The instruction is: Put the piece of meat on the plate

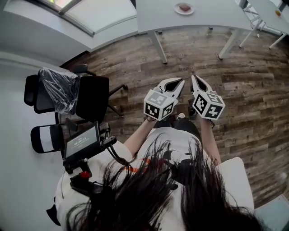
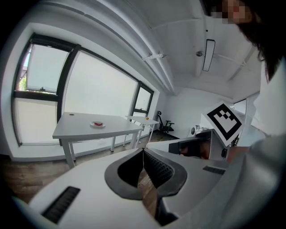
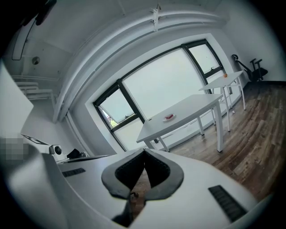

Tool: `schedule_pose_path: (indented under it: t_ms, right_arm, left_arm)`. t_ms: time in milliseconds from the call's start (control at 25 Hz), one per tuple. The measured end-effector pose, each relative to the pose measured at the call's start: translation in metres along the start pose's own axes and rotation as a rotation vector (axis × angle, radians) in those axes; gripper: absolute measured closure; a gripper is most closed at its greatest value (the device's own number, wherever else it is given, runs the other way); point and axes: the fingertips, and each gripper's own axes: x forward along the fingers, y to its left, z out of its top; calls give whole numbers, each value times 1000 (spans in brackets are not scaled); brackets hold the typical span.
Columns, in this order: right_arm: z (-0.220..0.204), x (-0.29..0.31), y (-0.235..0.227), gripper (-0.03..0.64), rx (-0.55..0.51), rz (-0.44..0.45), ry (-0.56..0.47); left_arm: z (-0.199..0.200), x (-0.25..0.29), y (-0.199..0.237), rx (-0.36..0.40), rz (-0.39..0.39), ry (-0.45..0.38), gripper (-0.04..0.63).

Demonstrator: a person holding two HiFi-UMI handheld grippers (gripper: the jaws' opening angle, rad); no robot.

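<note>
1. The meat (image 1: 184, 6), a small red piece, lay on the plate (image 1: 179, 11). The plate sat on the counter (image 1: 212, 16), near the middle of its top. That is where the task wants the meat, though 1 moment cannot tell who set it there.
2. Both grippers were well apart from the counter, with bare floor (image 1: 135, 63) between. I judged that neither could touch the plate from there.
3. The left gripper (image 1: 179, 83) had its jaws clenched, tips meeting. Nothing was between them, and only floor showed through the gap behind the tips.
4. The right gripper (image 1: 194, 80) was the same, with its tips pressed together and nothing in its grasp.
5. The person held the 2 grippers just beside each other, close in front of the body. The forearms were drawn in and both sets of jaws pointed toward the counter.
6. Both gripper views looked roughly level across the room at the counter, so the grippers were aimed at it rather than down at the floor.
7. I read this as a rest or carrying hold. With nothing to grip, shut jaws kept near the body were the easy way to carry the grippers.
</note>
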Motion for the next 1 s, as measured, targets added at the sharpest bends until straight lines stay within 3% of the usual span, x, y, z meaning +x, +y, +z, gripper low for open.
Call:
schedule_pose_path:
  t_ms: [440,840,1000]
  right_arm:
    - [-14,-18,21,610,19,-26,-32]
    - [-71,-37,120,611,-40,-37,-44]
    - [-77,-43,127,610,-47,-45,-26]
  left_arm:
    - [-20,-34,-12,12,-19,37,589]
    - [-53,-140,7,2,-36,-20,588]
    - [-60,-149,6,-27,-31,-18,589]
